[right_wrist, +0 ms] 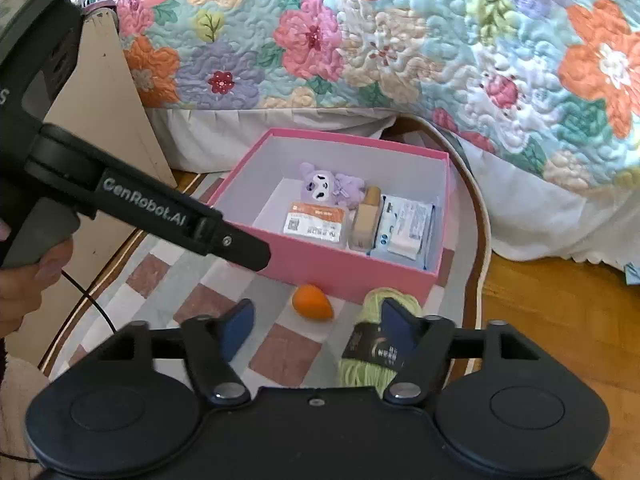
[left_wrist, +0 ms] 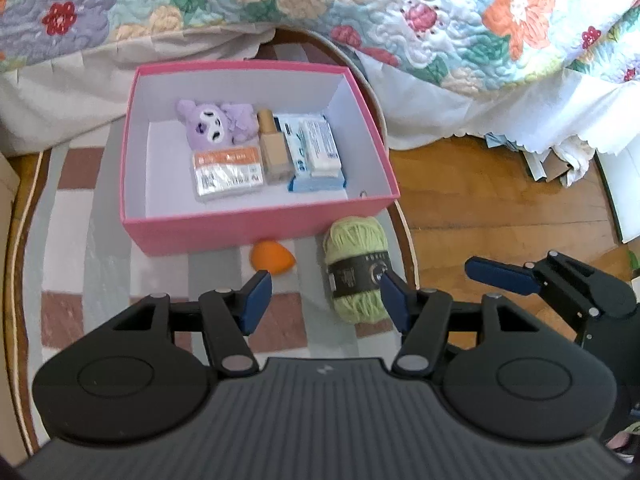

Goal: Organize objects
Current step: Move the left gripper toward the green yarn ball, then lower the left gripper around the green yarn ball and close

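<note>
A pink box (left_wrist: pixel 256 232) (right_wrist: pixel 332 268) stands on the checkered cloth. Inside it lie a purple plush toy (left_wrist: pixel 212 124) (right_wrist: pixel 324 188), an orange-and-white packet (left_wrist: pixel 228 174) (right_wrist: pixel 316 226), a beige bottle (left_wrist: pixel 274 148) (right_wrist: pixel 366 220) and a blue-and-white wipes pack (left_wrist: pixel 316 152) (right_wrist: pixel 404 228). In front of the box sit an orange sponge (left_wrist: pixel 272 260) (right_wrist: pixel 312 304) and a green yarn skein (left_wrist: pixel 358 268) (right_wrist: pixel 374 360). My left gripper (left_wrist: pixel 324 300) is open above the cloth, holding nothing. My right gripper (right_wrist: pixel 316 330) is open and empty too, its right finger in front of the yarn.
A round table's wooden rim (left_wrist: pixel 404 232) (right_wrist: pixel 480 220) borders the cloth. A floral quilt (left_wrist: pixel 360 8) (right_wrist: pixel 400 40) hangs behind the box. Wooden floor (left_wrist: pixel 500 200) and some papers (left_wrist: pixel 552 156) lie to the right. A hand (right_wrist: pixel 24 280) holds the left gripper's handle (right_wrist: pixel 120 208).
</note>
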### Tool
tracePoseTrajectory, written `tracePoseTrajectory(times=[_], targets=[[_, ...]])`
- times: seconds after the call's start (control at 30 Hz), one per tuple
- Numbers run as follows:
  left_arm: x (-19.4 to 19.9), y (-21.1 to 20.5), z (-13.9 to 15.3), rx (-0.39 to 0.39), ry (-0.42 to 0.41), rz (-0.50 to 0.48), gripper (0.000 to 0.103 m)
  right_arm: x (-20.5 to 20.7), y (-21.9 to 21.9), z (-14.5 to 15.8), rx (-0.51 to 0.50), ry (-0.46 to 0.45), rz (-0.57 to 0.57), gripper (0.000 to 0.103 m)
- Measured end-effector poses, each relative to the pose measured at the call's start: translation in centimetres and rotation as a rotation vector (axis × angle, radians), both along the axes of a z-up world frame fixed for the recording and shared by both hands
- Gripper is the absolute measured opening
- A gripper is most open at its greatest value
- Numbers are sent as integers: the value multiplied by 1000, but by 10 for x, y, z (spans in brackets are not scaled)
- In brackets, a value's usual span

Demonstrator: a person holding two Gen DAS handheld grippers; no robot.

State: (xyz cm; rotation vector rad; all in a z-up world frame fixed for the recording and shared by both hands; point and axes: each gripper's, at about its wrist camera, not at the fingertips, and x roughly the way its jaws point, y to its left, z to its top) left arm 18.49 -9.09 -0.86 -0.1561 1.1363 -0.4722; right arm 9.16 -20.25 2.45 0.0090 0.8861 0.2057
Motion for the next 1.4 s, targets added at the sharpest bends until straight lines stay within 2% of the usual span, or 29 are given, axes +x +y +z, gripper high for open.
tracePoseTrajectory(times=[0.2, 0.33, 0.5, 0.9, 1.0, 1.2, 1.3, 1.4], targets=[[-22, -7, -19, -12, -9, 3, 62, -14, 2, -17, -1, 6, 20, 82], [-26, -7, -41, -59, 7, 23, 62, -18, 1, -31, -17, 1, 45, 85], [-25, -16, -62, -36, -53, 22, 63, -17, -8, -53, -28, -1, 43, 86], [-1, -27, -127, -191, -28, 35, 65, 1, -35, -129, 25, -13, -37, 87], [-2, -30, -144, -195, -47, 50, 65, 6, -40, -144, 39, -22, -62, 87], [1, -38, -169, -253, -31, 32, 65, 12, -42, -161, 34, -53, -77, 90], [2, -41, -173, -294, -21, 16, 65, 14, -43, -167, 6, -33, -83, 90], [3, -44, -178, -288, -24, 6, 68, 13, -46, -171, -2, -29, -89, 90]])
